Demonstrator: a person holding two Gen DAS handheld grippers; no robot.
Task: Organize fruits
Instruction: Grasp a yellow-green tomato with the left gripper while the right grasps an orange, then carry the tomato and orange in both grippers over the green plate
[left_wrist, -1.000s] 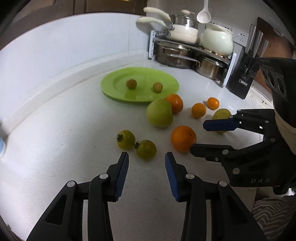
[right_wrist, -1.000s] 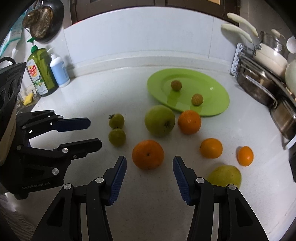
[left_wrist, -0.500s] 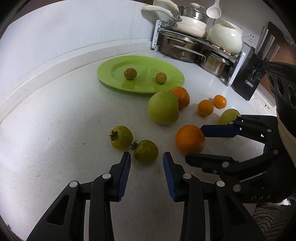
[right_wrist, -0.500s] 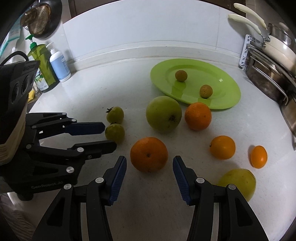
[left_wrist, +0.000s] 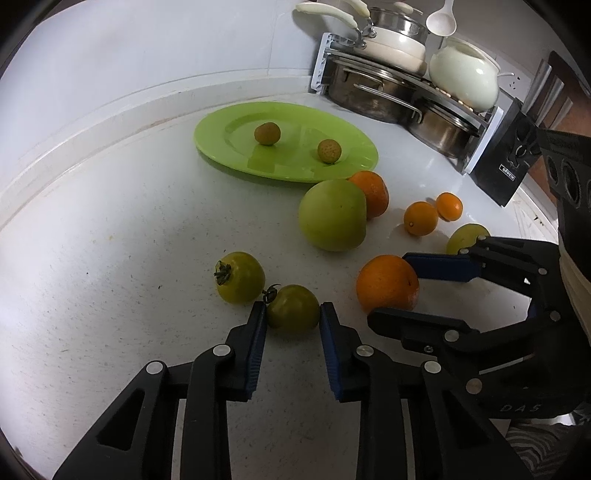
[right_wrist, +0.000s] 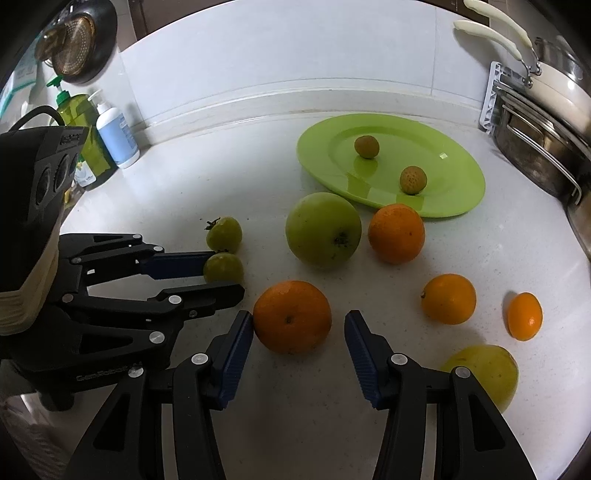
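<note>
My left gripper (left_wrist: 292, 307) is shut on a small green tomato (left_wrist: 293, 318) that rests on the white counter, both blue pads pressing its sides. A second green tomato (left_wrist: 240, 277) lies just left of it. In the right wrist view, my right gripper (right_wrist: 299, 317) straddles a large orange (right_wrist: 291, 317) with its jaws closing. The left pad is at the peel and the right pad stands apart from it. Farther back, a green plate (right_wrist: 461, 184) carries two small brownish fruits (right_wrist: 366, 146). A big green apple (right_wrist: 323, 229) sits in front of the plate.
More oranges (right_wrist: 396, 233) and small ones (right_wrist: 448, 299) lie to the right, with a yellow-green fruit (right_wrist: 484, 369) near my right finger. A rack of pots (left_wrist: 388, 85) and a black knife block (left_wrist: 506, 162) stand at the back right. Soap bottles (right_wrist: 114, 133) stand at the back left.
My left gripper has moved forward and down around the nearer green tomato and shut on it. My right gripper has crept closer to the large orange.
</note>
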